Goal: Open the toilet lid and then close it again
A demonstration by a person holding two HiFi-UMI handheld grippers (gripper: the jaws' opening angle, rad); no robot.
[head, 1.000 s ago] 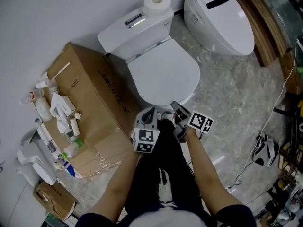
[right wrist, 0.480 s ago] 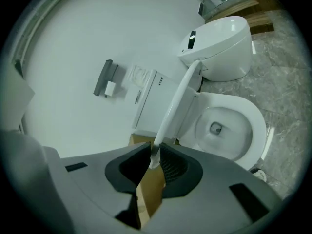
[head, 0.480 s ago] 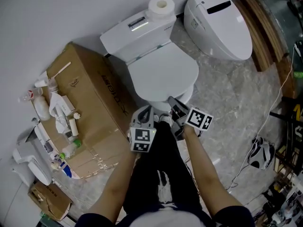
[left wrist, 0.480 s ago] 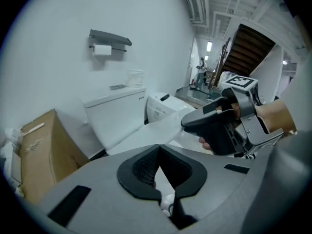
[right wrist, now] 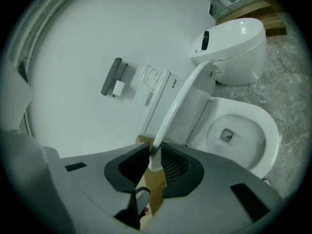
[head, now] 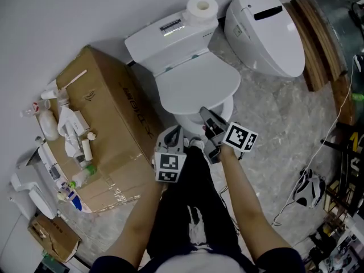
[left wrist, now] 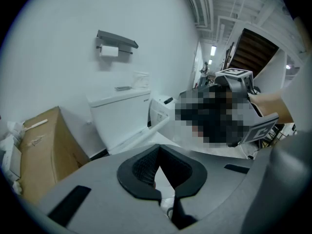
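A white toilet stands against the wall, its lid (head: 196,84) raised at the front. In the right gripper view the lid (right wrist: 176,106) runs edge-on up from the jaws, baring the seat and bowl (right wrist: 239,136). My right gripper (head: 205,116) holds the lid's front rim; its jaws are opening, with the rim (right wrist: 155,165) still touching both pads. My left gripper (head: 174,135) hangs shut and empty just left of the bowl's front. In the left gripper view its tips (left wrist: 157,152) meet, pointing at the tank (left wrist: 122,116).
A toilet roll (head: 202,7) sits on the tank (head: 168,36). A second white toilet (head: 267,30) stands to the right. A big cardboard box (head: 99,115) with toiletries on it flanks the left side. Cables and a shoe (head: 307,187) lie on the marble floor at right.
My right gripper has risen and moved toward the tank with the lid's front rim, lifting the lid off the seat. The left gripper has barely shifted.
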